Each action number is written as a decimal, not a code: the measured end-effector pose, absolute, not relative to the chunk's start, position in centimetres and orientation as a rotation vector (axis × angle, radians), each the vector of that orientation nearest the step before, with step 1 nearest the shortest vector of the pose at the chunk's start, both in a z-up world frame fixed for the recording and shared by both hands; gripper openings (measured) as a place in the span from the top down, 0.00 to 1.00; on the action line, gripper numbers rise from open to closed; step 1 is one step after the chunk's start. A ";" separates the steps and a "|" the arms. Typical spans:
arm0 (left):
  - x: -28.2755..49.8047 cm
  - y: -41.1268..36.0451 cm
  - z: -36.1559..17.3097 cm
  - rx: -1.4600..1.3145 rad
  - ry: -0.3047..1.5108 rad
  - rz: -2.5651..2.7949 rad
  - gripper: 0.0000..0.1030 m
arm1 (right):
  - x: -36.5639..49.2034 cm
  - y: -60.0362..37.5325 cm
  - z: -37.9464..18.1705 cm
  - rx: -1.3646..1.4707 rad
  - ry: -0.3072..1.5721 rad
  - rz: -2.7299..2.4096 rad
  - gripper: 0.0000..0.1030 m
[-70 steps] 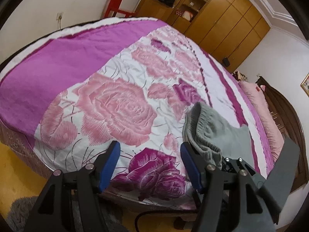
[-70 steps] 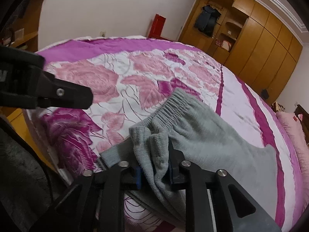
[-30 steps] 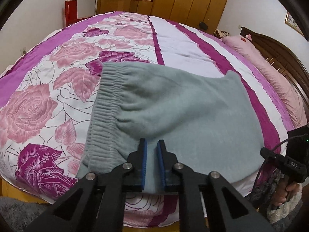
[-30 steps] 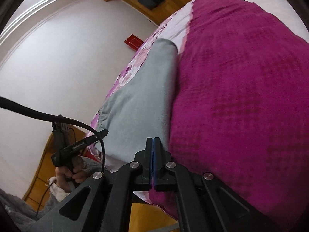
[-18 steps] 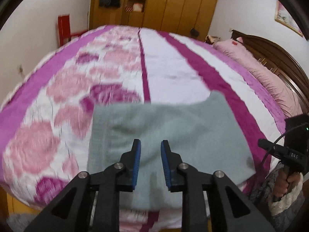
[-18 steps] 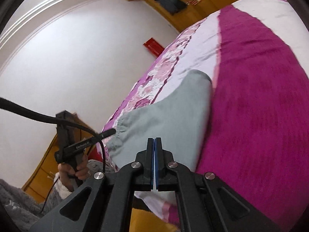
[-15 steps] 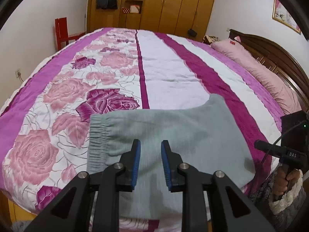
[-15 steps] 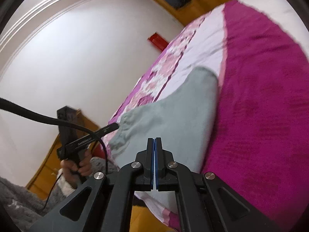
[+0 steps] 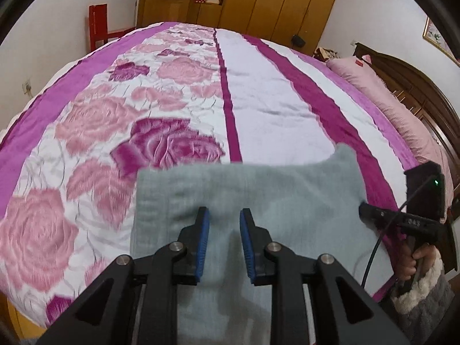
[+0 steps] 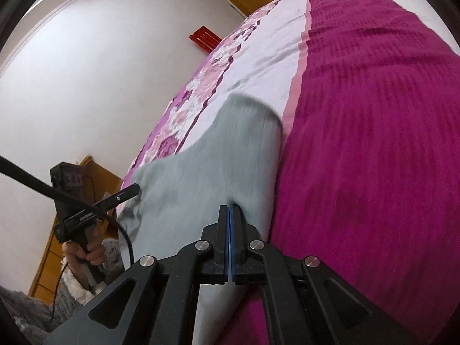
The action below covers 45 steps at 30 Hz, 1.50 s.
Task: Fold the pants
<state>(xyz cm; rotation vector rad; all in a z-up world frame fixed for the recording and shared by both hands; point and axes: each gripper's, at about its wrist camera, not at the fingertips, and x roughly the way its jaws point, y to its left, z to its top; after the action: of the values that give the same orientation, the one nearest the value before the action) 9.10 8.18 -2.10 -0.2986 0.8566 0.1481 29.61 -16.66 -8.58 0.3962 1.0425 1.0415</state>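
The grey pants (image 9: 258, 192) lie folded in a flat rectangle near the front edge of the bed, and they also show in the right wrist view (image 10: 207, 172). My left gripper (image 9: 222, 224) is above them, its blue pads a little apart with nothing between them. My right gripper (image 10: 230, 215) is shut with the pads together at the pants' right edge; nothing shows between the pads. The right gripper's body shows at the right of the left wrist view (image 9: 402, 221). The left gripper's body shows at the left of the right wrist view (image 10: 95, 204).
The bed carries a pink and purple rose quilt (image 9: 138, 120) with magenta stripes (image 10: 373, 129). Pink pillows (image 9: 402, 109) and a dark headboard (image 9: 417, 80) are at the right. Wooden wardrobes (image 9: 258, 3) and a red chair (image 9: 100, 26) stand beyond the bed.
The pants were let go and now lie flat on the bed. My left gripper has opened slightly and drawn back above them. My right gripper has stayed shut near the right edge.
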 end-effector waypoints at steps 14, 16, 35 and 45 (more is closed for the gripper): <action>10.9 9.6 -3.0 -0.281 0.884 0.138 0.78 | 39.4 -16.2 -7.4 0.454 1.000 0.885 1.00; 9.9 9.6 -2.8 -0.241 0.894 0.169 0.78 | 38.4 -17.2 -6.5 0.484 0.966 0.882 1.00; 3.3 10.3 -0.3 -0.354 0.798 0.182 0.62 | 23.5 -22.2 -8.3 0.554 0.995 0.838 0.52; 3.4 9.2 -2.9 -0.404 0.767 0.135 0.61 | 28.8 -19.1 -9.0 0.599 1.101 0.875 0.51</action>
<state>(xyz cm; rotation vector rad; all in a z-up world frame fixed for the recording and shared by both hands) 3.44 9.19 -2.93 -0.4042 0.7668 0.1346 28.85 -19.07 -8.98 0.5990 1.1006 0.8754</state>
